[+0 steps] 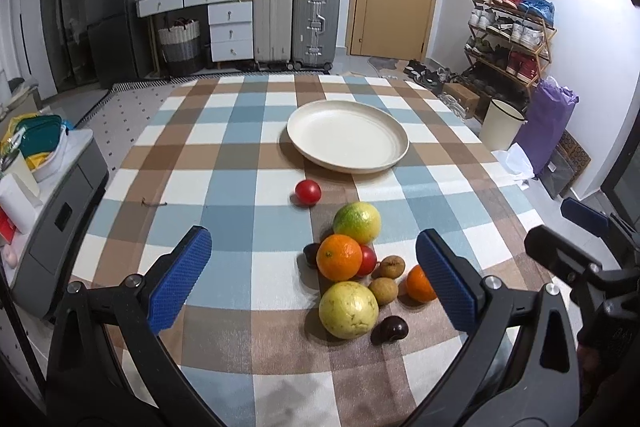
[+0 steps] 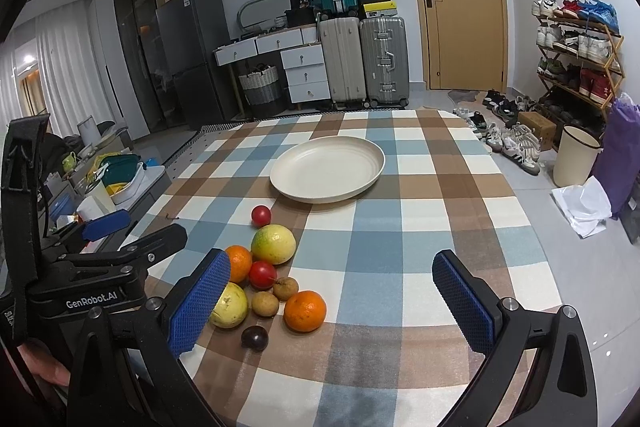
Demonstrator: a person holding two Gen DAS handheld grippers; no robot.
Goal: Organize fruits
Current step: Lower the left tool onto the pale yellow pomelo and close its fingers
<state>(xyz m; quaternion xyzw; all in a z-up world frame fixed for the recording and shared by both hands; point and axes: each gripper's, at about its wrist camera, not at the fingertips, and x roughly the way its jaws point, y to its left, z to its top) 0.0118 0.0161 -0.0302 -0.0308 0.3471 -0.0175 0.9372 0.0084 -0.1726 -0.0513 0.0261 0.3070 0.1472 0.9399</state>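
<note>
left gripper [image 1: 314,281]: jaws apart, empty, poised over fruit for a first pick | right gripper [image 2: 332,299]: jaws apart, empty | mixed round fruit pile [image 1: 352,275]: clustered on checked tablecloth [image 1: 224,163] | shallow cream round plate [image 1: 347,135]: empty, beyond pile, likely destination

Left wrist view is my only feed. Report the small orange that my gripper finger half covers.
Observer: In the right wrist view the small round orange shows whole, lying on the checked tablecloth.
Operator: Now the other gripper.
Observer: The right gripper is open and holds nothing.
Operator: Report what sits behind the large round orange.
Observer: A round red fruit, fully visible here, right beside it.
</note>
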